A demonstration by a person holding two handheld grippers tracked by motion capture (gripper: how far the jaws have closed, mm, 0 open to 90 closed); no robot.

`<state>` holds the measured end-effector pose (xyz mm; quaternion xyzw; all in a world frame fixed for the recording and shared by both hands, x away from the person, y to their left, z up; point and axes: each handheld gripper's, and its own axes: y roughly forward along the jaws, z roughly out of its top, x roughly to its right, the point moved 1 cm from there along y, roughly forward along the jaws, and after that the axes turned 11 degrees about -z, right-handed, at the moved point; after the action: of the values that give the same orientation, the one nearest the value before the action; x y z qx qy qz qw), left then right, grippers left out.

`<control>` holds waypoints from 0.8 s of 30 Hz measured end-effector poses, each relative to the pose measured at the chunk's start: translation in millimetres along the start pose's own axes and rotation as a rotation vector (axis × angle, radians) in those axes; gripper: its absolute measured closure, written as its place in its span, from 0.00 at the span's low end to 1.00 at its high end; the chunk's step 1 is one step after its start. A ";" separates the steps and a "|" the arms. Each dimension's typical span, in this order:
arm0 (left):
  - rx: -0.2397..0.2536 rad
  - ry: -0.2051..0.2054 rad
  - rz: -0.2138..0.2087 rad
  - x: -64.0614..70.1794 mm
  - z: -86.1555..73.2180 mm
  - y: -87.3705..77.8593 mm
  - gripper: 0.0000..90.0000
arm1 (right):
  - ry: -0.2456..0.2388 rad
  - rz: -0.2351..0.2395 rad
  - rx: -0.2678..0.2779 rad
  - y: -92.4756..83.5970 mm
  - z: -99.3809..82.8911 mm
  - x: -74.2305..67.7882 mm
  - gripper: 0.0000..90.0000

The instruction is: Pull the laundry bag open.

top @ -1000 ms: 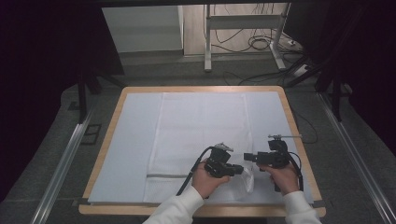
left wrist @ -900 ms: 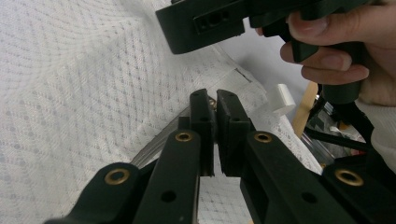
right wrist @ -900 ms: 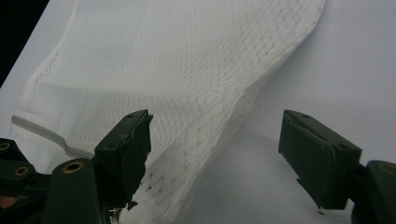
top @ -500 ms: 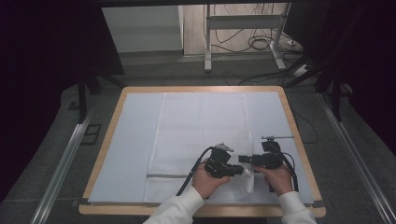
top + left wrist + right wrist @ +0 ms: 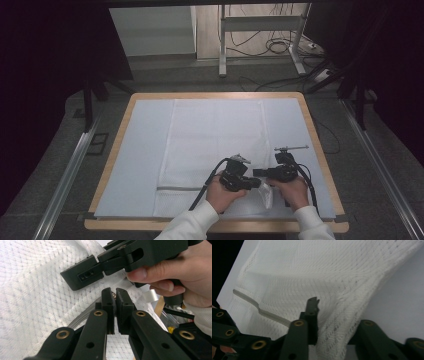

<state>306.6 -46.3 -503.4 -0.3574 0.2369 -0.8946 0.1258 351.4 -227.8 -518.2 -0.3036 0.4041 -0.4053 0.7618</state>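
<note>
**Both grippers pinching the mesh bag at the table's near edge**

White mesh bag (image 5: 215, 150) lies flat across the middle of the table (image 5: 115, 145), on a pale sheet; grey zipper strip (image 5: 180, 189) runs near its front-left edge. Left gripper (image 5: 252, 182) sits over the bag's near-right part, fingers (image 5: 108, 305) clenched together with a small metal piece, likely the zipper pull, nipped at the tips. Just beside it, right gripper (image 5: 257, 172) points toward the left one; its jaws have just been closing, fingers (image 5: 312, 308) grasping a raised fold of mesh.

No readable text, labels or numbers — none legible anywhere
</note>
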 end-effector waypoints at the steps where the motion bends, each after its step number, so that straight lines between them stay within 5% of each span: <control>1: 0.000 -0.002 0.001 -0.1 -0.2 0.5 0.96 | -0.004 0.004 -0.001 0.0 -0.1 0.2 0.90; 5: -0.002 -0.006 -0.001 -1.2 -1.4 2.2 0.96 | -0.022 0.025 -0.008 0.0 -0.2 1.0 0.98; 24: -0.010 -0.074 -0.018 -15.9 -12.6 7.0 0.97 | -0.042 0.057 -0.009 -2.9 -3.1 5.0 0.99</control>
<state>309.5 -41.8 -524.2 -0.3930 0.2335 -0.8806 0.1246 349.3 -234.0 -519.4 -0.3040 0.3985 -0.3753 0.7798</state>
